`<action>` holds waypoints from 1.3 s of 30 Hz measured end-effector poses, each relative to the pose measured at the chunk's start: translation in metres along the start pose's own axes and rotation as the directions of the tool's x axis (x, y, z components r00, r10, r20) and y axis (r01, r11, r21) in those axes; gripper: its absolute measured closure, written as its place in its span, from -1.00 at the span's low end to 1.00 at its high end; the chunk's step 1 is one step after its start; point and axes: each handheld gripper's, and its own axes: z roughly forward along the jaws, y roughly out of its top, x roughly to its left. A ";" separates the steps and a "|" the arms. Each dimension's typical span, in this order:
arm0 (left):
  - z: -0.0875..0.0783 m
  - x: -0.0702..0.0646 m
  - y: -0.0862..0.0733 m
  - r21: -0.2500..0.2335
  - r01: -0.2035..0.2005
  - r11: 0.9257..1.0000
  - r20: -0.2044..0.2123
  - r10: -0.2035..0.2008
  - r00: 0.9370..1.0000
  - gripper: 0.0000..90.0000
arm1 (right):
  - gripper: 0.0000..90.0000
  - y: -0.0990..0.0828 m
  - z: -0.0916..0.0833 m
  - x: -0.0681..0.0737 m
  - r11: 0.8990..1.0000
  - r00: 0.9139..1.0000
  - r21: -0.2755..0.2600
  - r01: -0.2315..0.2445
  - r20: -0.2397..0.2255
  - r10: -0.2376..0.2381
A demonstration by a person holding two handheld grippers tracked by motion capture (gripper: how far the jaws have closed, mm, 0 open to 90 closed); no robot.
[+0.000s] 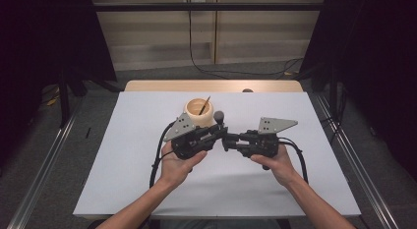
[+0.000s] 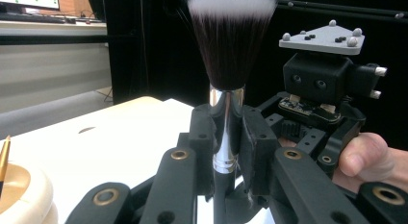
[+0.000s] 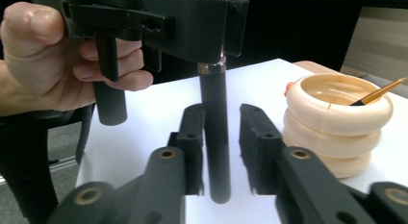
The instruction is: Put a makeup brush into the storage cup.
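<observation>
On the white table (image 1: pixel 123 155), two hands hold two black grippers close together, tip to tip. The left gripper (image 1: pixel 219 133) holds a makeup brush (image 2: pixel 230 51) straight up. Its jaws are squeezed tight on the shiny silver part of the brush, just under the dark bristles with the white tips. In the left gripper view, the fluffy head stands tall above the jaws.

The right gripper (image 3: pixel 221 147) comes in from the other side. Its jaws stand a little bit apart, one on each side of the brush's black handle (image 3: pixel 215 137). There is a small gap on both sides, so the pads are not pressing on the handle. The handle hangs down between them, with its end just above the table.

Just behind the left gripper sits a cream cup (image 1: pixel 198 112) that looks like three fat rings stacked up. A thin brush with a gold handle (image 1: pixel 205 105) leans inside it. In the right gripper view the cup stands near the right jaw, but not touching it.

A hand (image 1: pixel 179 162) holds the left gripper from below, and the other hand (image 1: pixel 275 162) holds the right gripper.
</observation>
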 end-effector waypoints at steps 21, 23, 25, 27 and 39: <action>-0.003 0.003 0.001 -0.017 0.001 1.000 -0.003 -0.001 1.000 0.72 | -0.81 0.001 -0.001 0.002 1.000 0.998 -0.019 -0.020 0.062 0.021; -0.004 0.004 0.001 -0.018 0.003 1.000 -0.004 -0.003 1.000 0.72 | -0.87 0.001 -0.001 0.001 1.000 0.998 -0.013 -0.016 0.061 0.016; -0.005 0.005 0.001 -0.018 -0.001 1.000 -0.008 0.001 1.000 0.72 | -0.91 0.000 -0.001 0.000 1.000 0.998 -0.013 -0.023 0.056 0.024; -0.005 0.005 0.001 -0.020 0.003 1.000 -0.014 -0.004 1.000 0.72 | -0.91 0.000 -0.001 0.000 1.000 0.997 -0.009 -0.030 0.073 0.031; -0.013 0.011 0.003 -0.021 0.002 1.000 -0.029 -0.003 1.000 0.72 | -0.95 -0.001 -0.003 0.003 0.999 0.986 -0.012 -0.033 0.164 0.035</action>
